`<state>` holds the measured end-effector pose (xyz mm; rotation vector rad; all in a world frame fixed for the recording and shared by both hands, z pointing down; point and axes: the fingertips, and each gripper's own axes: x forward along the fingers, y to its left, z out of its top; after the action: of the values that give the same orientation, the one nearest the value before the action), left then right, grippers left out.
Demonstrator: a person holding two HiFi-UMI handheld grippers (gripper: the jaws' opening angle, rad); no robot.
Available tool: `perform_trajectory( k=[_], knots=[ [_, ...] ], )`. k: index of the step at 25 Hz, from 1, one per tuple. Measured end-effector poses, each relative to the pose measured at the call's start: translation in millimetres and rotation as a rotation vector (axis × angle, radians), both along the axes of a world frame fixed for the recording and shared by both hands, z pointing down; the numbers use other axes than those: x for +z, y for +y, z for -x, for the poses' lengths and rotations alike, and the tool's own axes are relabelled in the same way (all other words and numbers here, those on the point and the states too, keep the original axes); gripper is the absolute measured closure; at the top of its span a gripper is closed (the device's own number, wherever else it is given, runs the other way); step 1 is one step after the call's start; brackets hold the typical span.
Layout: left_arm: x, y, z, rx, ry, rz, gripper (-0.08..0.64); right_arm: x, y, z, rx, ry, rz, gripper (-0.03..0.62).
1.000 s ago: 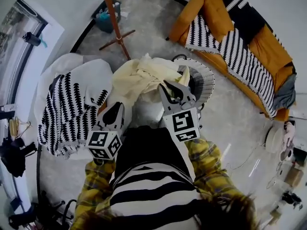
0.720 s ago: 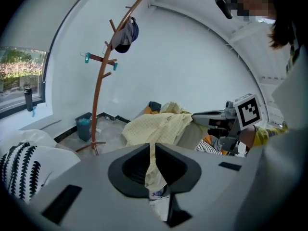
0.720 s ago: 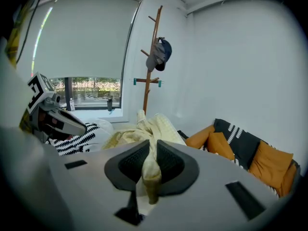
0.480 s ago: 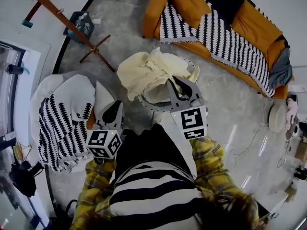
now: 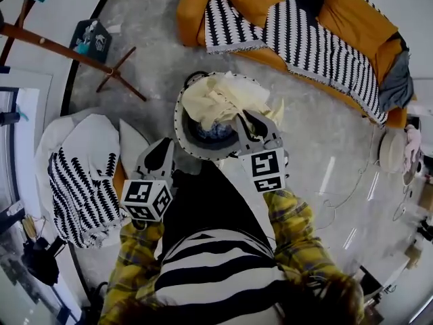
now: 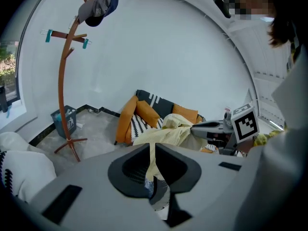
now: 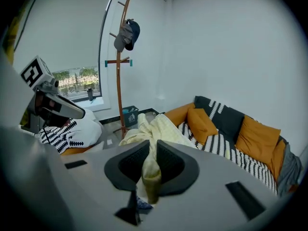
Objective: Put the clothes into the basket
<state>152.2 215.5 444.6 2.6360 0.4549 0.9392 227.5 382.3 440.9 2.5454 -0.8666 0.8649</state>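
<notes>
- Clothes here are a single pale yellow garment (image 5: 222, 97), bunched above the far half of the round basket (image 5: 180, 128) and overlapping its rim there; the near half of the opening is uncovered, dark, with something blue inside.
- In the head view the basket stands on the grey floor between the person and an orange sofa (image 5: 352, 26) with a black-and-white striped throw (image 5: 304, 42).
- The left gripper (image 6: 153, 147) has its jaws pressed together on a thin fold of the garment, which runs from there across to the other gripper.
- The right gripper (image 7: 153, 146) pinches a thicker gathered fold, its jaws nearly together; in the head view it sits over the basket's near right rim.
- To the left lie a white beanbag (image 5: 101, 137) with a patterned cloth (image 5: 78, 191) on it and a wooden coat stand (image 5: 71, 51) with a cap (image 6: 98, 6) hanging from it.
</notes>
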Motion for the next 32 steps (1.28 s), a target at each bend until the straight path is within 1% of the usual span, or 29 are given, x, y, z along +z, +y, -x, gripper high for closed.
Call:
perform_trajectory(
  k=[5,11,14,16,18,20,24,32],
  knots=[
    [19.5,11.5,-9.0,0.011,-0.037,-0.007,0.514,38.0,7.3,-3.3,0.003,-0.074,-0.009,0.526],
    [44.0,24.7,-6.1,0.02,-0.096,-0.006,0.514,78.0,1.5,7.3,-0.046,-0.145,0.003,0.526],
    [53.1,29.3,-4.6,0.027,-0.121,-0.005,0.514,97.0,1.7,14.8,-0.055,-0.178,0.021,0.526],
    [55.9,31.6,-4.1,0.033,-0.13,-0.004,0.514,101.3,5.1,16.5,-0.049,-0.169,0.041,0.525],
    [56.6,33.1,-6.0,0.039,-0.126,-0.002,0.514,98.8,9.0,11.3,-0.036,-0.132,0.063,0.525],
    [57.0,33.9,-8.1,0.041,-0.122,-0.003,0.514,96.0,11.1,4.6,-0.028,-0.114,0.069,0.522],
    [55.5,39.0,-9.2,0.056,-0.116,-0.002,0.514,92.7,20.0,-2.6,0.016,-0.115,0.057,0.522],
    [51.1,40.0,-5.8,0.057,-0.107,-0.008,0.514,86.9,28.5,3.1,0.033,-0.114,0.069,0.523]
  ],
)
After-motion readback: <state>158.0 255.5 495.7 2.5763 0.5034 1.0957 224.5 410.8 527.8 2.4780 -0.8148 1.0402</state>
